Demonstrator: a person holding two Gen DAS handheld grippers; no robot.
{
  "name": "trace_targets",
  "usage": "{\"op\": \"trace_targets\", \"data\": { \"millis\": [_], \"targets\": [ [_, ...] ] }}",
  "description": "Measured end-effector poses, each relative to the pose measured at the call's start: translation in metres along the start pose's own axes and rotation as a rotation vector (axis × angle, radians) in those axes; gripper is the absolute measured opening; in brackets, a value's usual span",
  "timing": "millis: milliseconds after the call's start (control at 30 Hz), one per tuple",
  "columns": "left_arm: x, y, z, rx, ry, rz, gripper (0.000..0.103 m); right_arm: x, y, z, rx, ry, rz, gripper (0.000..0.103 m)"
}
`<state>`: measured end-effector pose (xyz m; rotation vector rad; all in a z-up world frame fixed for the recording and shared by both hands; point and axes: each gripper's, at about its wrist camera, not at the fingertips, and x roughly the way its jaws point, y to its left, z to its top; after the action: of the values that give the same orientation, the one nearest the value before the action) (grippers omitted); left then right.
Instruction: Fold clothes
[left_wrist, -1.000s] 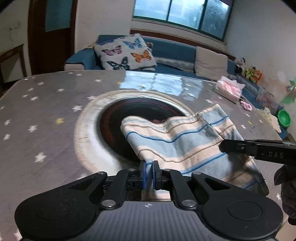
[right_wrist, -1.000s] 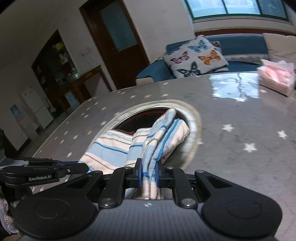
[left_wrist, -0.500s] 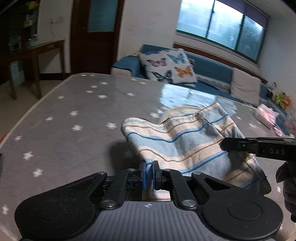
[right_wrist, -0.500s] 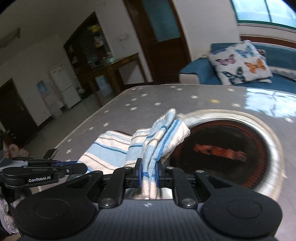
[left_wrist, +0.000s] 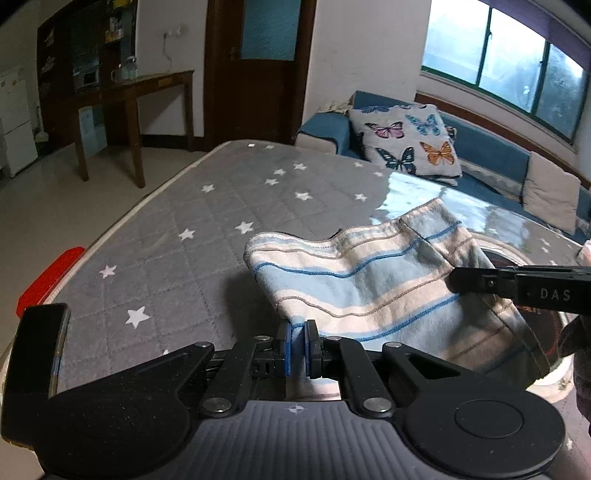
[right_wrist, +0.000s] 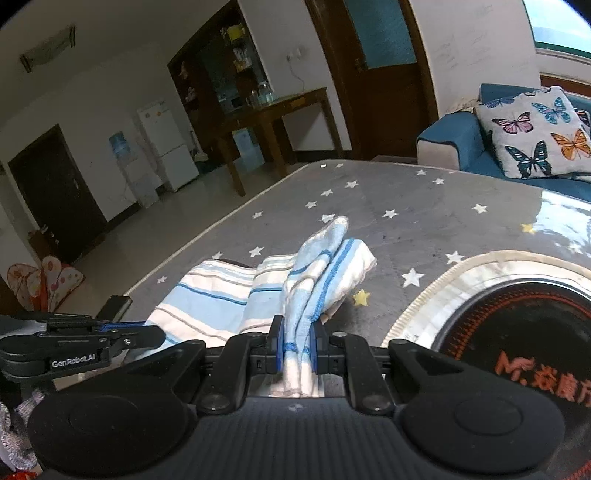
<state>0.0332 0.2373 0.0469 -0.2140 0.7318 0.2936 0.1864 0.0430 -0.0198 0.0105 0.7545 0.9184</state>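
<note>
Left wrist view: the left hand-held gripper (left_wrist: 297, 345) stays clamped on a hem of the striped garment (left_wrist: 369, 280), and the right hand-held gripper (right_wrist: 297, 349) stays pinched on a bunched edge of it. A second ago the cloth hung over the dark round inset (right_wrist: 524, 332) of the table (left_wrist: 207, 236); now both hands have swung sideways and it hangs over the grey starred cover, the inset off to the right. The garment looks carried to open surface, probably for laying flat before the next fold.
</note>
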Motion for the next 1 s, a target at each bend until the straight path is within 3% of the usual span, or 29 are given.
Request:
{"op": "trace_targets", "data": {
  "millis": [333,533,600,667,767,833,1000],
  "targets": [
    [0.022,0.004,-0.014,-0.001,0.074,0.033,0.008,0.032,-0.012,-0.007,0.004,0.076,-0.041,0.013],
    [0.028,0.009,-0.013,0.012,0.102,0.051,0.021,0.035,-0.022,-0.009,0.002,0.083,-0.074,0.021],
    [0.028,0.010,-0.010,0.019,0.096,0.075,0.040,0.027,-0.016,-0.006,-0.036,0.062,-0.100,0.024],
    [0.029,0.012,-0.006,0.021,0.086,0.080,0.040,0.018,-0.007,-0.004,-0.095,0.033,-0.121,0.025],
    [0.031,0.013,-0.001,0.019,0.083,0.083,0.047,0.008,0.002,-0.003,-0.131,0.029,-0.071,0.024],
    [0.036,0.012,0.002,0.025,0.084,0.091,0.049,0.008,0.007,-0.007,-0.148,0.054,-0.035,0.024],
    [0.052,0.013,0.007,0.026,0.112,0.106,0.057,0.023,0.005,-0.027,-0.167,0.139,-0.049,0.023]
  ]
}}
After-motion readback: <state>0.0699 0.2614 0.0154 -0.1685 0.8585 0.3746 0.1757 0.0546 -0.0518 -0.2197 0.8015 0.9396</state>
